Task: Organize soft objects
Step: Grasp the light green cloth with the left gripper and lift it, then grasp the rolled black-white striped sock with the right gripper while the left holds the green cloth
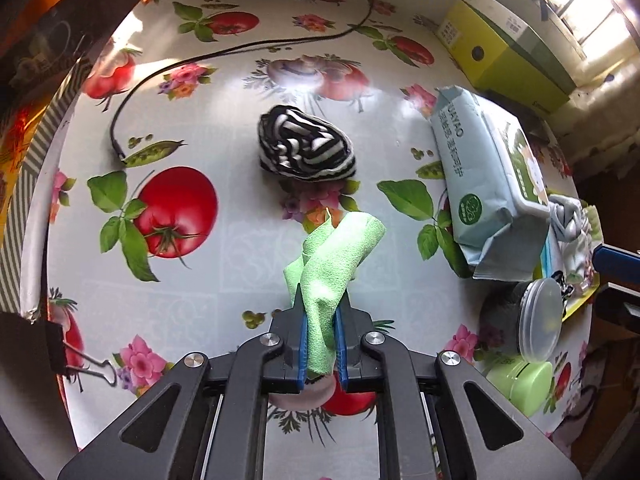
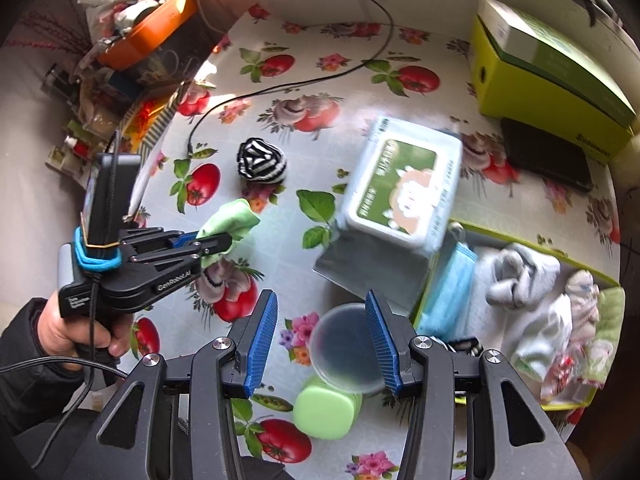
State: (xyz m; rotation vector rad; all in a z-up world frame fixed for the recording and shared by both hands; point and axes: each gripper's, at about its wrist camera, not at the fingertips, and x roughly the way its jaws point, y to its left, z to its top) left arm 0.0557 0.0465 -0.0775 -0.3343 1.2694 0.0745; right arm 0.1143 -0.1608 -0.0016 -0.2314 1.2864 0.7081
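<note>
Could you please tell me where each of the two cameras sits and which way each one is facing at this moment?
Left wrist: sits behind the left tongs, looking down along them at the table; the tongs, shut on the green cloth, fill the foreground.
Right wrist: sits behind the open right tongs, looking down over a clear lid; the left hand shows.
Shared: the green cloth, the striped sock ball, the wipes pack, the yellow-green box.

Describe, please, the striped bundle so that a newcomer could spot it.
On the tomato-print tablecloth, look mid-table, beyond the left gripper clamping a green cloth. The black-and-white striped rolled fabric bundle lies alone there, the only striped item.
</note>
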